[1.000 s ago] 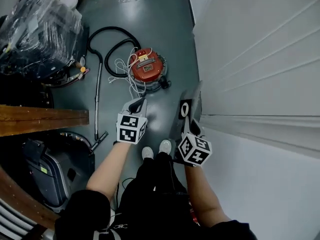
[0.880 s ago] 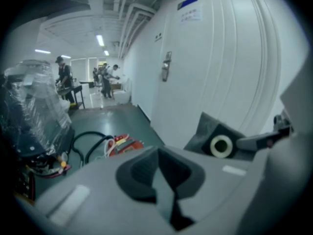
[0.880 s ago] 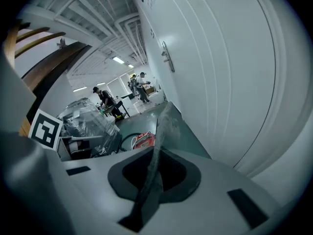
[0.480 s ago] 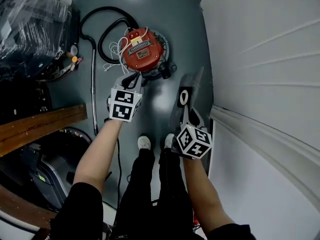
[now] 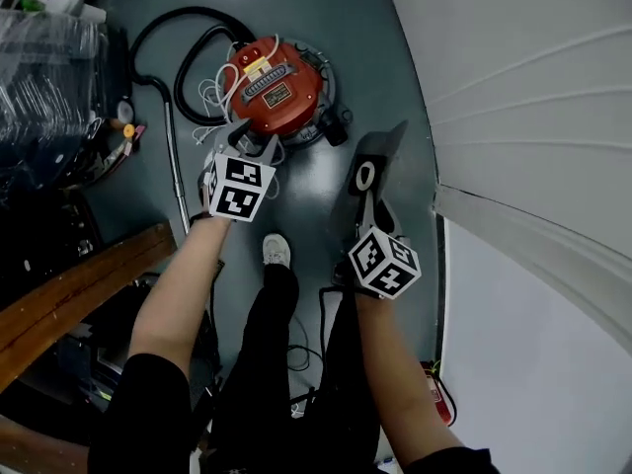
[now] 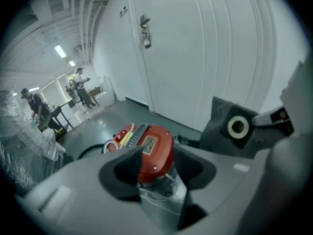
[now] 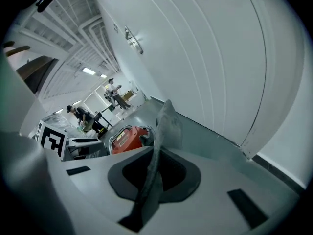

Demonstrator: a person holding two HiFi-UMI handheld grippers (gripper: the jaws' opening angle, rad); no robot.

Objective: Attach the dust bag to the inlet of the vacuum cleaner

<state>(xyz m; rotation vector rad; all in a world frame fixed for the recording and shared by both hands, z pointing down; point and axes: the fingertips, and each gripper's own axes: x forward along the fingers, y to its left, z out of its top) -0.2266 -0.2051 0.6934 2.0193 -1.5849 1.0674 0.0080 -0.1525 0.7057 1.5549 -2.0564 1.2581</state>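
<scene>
- Our left gripper has its jaws standing apart. They have just been opening, and nothing lies between them. Through the gap we see only the red top of the vacuum cleaner.
- A second ago this gripper hung well short of the vacuum cleaner. Now its tips sit at the near rim of the round red body, low over the grey floor.
- Our right gripper is clamped on the dust bag. The bag is flat and dark grey, held by its lower edge and standing upright, with a pale collar ring facing us.
- The bag has come closer too. It was well apart from the vacuum cleaner, and now it is near it, to the right of the body and not touching.
- One white shoe has stepped forward toward the vacuum cleaner.
- We judge that the approach is nearly over. The empty left jaws look ready to steady or open the body, and the bag is not yet fitted.
- We cannot tell which part of the vacuum cleaner is the inlet.
</scene>
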